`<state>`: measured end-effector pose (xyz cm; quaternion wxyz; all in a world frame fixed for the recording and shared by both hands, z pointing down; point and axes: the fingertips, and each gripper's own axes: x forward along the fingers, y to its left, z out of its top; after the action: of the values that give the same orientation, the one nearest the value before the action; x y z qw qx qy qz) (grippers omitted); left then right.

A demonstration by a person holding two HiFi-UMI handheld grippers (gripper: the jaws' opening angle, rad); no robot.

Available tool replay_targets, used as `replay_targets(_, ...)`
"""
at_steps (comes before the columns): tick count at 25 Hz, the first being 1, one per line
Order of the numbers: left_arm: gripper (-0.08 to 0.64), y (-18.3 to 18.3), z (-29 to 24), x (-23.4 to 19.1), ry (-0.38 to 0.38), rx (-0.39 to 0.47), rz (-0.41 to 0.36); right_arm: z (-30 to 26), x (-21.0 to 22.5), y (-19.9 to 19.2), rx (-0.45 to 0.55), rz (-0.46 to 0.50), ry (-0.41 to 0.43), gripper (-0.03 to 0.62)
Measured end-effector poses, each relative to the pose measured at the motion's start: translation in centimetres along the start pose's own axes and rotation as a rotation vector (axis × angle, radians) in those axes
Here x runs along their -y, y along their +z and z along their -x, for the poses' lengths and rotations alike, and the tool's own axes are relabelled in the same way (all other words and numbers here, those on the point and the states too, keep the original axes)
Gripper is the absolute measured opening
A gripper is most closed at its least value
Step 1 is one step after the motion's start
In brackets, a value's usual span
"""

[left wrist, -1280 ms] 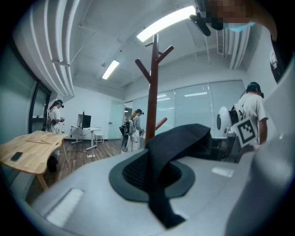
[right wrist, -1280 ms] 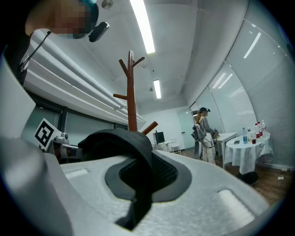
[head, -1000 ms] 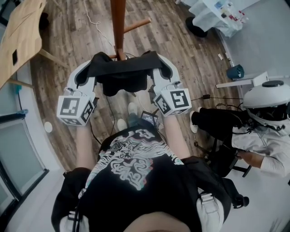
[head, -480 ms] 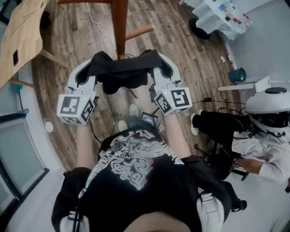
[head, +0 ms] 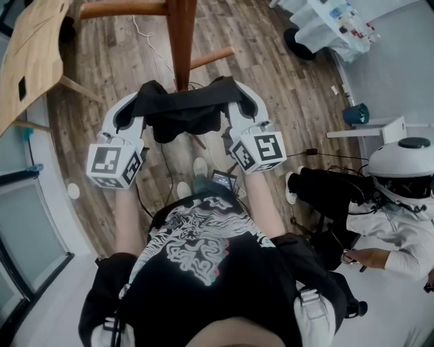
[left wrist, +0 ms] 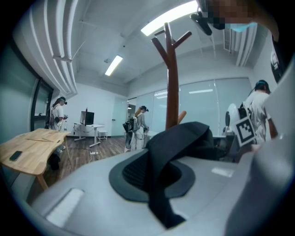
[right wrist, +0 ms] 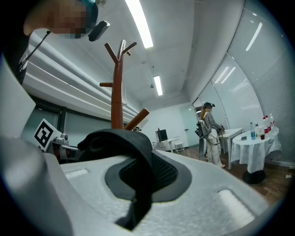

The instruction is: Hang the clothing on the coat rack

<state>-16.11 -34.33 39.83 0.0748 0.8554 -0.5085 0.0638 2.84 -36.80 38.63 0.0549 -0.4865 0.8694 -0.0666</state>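
A black piece of clothing hangs stretched between my two grippers, just in front of the brown wooden coat rack. My left gripper is shut on its left end, my right gripper on its right end. In the left gripper view the black fabric lies folded over the dark pad, and the rack rises behind it with forked pegs at the top. In the right gripper view the fabric is pinched the same way, with the rack behind it.
A light wooden table stands at the left. A seated person in a white helmet is at the right. A white-covered table is at the top right. Cables run over the wood floor. Other people stand far off.
The grippers hold the clothing almost where it was. In the head view, a horizontal rack peg has come into sight at the top left, and the lower peg sits a little further down.
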Motion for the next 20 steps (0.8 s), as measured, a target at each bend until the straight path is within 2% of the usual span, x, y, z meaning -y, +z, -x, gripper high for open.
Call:
replay_targets(12, 0.006, -2.3, -2.2, -0.8, -0.011, -0.045, 0.028, -1.8, 0.9, -2.5, -0.053, -0.014, 0.005, 0.014)
replay_targets(20, 0.006, -4.1, -3.8, -0.9, -0.018, -0.076, 0.039, -2.5, 1.2, -6.0, -0.133, -0.022, 0.018, 0.014)
